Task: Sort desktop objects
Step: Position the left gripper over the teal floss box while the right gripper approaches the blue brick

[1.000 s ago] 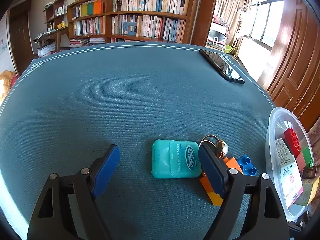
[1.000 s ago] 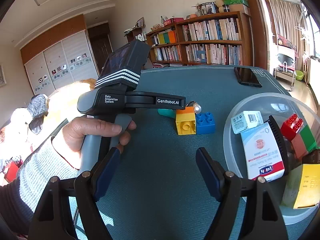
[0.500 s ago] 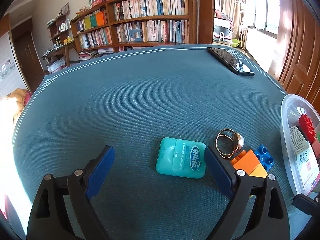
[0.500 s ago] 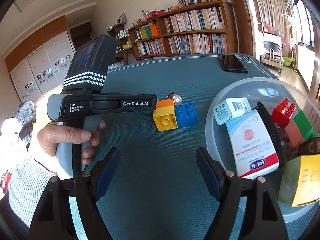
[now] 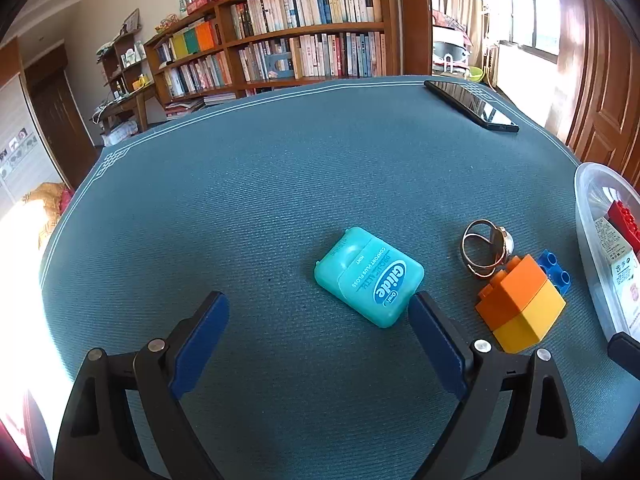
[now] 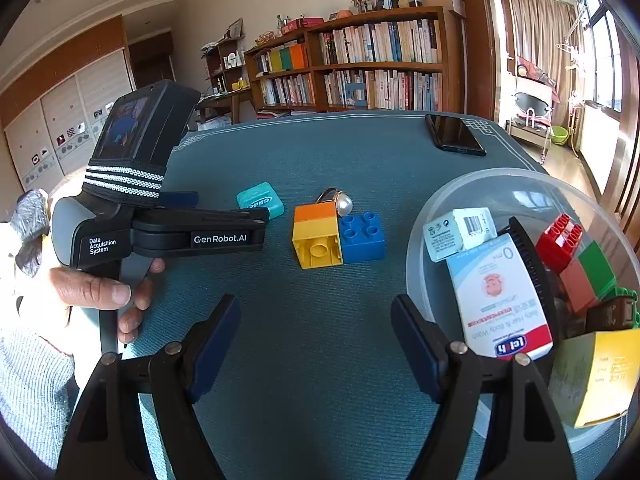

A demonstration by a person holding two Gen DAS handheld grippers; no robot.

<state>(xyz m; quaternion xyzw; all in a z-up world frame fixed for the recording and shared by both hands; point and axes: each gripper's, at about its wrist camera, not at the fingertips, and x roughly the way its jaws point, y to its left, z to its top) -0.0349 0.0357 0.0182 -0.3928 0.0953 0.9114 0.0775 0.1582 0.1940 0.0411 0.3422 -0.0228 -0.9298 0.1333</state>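
The desk (image 5: 280, 168) is covered in a teal mat, with a bookcase (image 5: 304, 36) behind it. At its right edge stands a clear bowl (image 6: 472, 196) holding a white bottle (image 6: 500, 296), a small white box (image 6: 460, 232), a black comb (image 6: 528, 256), a yellow box (image 6: 596, 376) and red (image 6: 560, 236) and green bricks (image 6: 596, 264). The left gripper (image 5: 318, 314) hangs above the desk with its jaws wide and nothing between them; the right gripper (image 6: 316, 320) does the same just left of the bowl, jaws wide and empty. A dark phone (image 5: 472, 106) lies flat near the far right corner. A teal floss case (image 5: 370, 276) lies flat mid-desk, its near corner just beside the left gripper's right-hand pad. To its right, well short of the bowl, an orange-and-yellow block (image 5: 520, 304) lies on its side touching a blue brick (image 5: 554, 270). A gold ring (image 5: 482, 248) with a pearl rests against the block's far side.
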